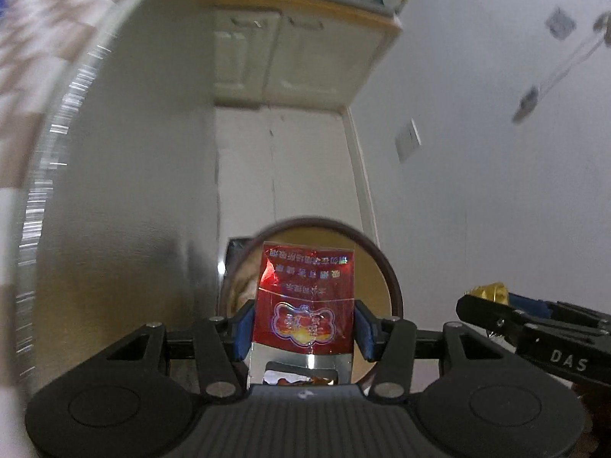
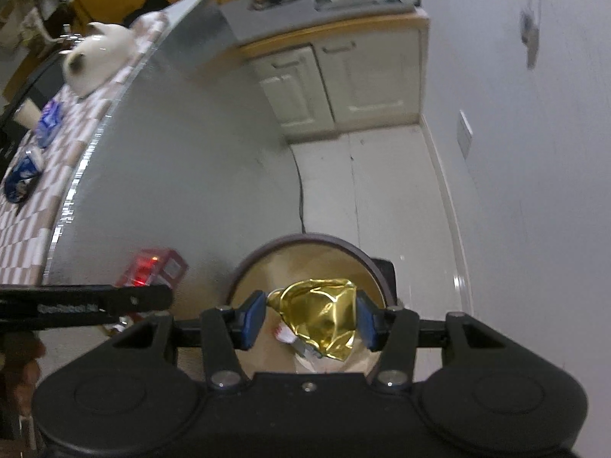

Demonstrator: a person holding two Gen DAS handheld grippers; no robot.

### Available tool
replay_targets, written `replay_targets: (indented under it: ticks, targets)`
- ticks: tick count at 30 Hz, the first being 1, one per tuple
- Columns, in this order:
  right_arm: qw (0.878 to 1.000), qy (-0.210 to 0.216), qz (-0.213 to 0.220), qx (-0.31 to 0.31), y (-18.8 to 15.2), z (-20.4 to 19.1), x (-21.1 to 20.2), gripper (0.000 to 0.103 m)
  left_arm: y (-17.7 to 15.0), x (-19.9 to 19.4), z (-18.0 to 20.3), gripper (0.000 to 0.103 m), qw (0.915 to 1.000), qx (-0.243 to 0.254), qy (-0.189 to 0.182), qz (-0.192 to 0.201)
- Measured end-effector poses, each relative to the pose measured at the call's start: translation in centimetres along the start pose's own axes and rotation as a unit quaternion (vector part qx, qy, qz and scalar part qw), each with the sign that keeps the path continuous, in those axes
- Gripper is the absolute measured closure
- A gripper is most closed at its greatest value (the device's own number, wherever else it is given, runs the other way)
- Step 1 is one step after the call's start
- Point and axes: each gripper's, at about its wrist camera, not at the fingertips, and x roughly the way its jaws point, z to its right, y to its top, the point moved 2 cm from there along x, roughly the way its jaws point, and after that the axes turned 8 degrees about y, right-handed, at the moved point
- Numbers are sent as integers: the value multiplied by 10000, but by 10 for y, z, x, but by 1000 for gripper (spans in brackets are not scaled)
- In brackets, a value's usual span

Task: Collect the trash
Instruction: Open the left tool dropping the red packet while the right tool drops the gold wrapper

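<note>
- Hovering over a round brown-rimmed bin, the left gripper is seen with its jaws about half closed, the blue pads pressed on either side of a red cigarette pack, which is held over the bin's mouth.
- A silvery inner flap is shown at the near end of that pack, with printed lettering on its red face.
- Just to the right, the right gripper is held over the same bin, its jaws likewise about half closed and clamped on a crumpled gold foil wrapper; a scrap of white and red paper is glimpsed under the foil.
- Inside the bin, a tan liner or wall is made out; whether any rubbish already lies at the bottom cannot be told.
- The bin is placed on a pale floor, close beside the silver-grey side of a bench and near a white wall.
- The bench top is covered by a pink and white checked cloth, on which a white teapot and blue packets are spotted.
- At the far end, cream cupboard doors under a wood-edged top are seen, with clutter piled above.
- A wall socket is noted on the white wall.
</note>
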Motion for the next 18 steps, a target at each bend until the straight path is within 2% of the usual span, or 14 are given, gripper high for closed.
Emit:
replay_targets:
  ticks: [9,12,13,18]
  targets:
    - [9982,-92,-214,545,-2,30,32,52,7,71,21,48,9973,666,-44,-303]
    - [9974,-96,-251,665,-2,37,42,52,6,90,25,31,9949,898,104,-445]
    - [9972,-81,-263,695,-3,39,46,52,5,94,26,28,9942,952,156,-485]
    - [9950,-28,-381,925,-3,48,70,52,-1,112,21,26,9920,980,230,-763]
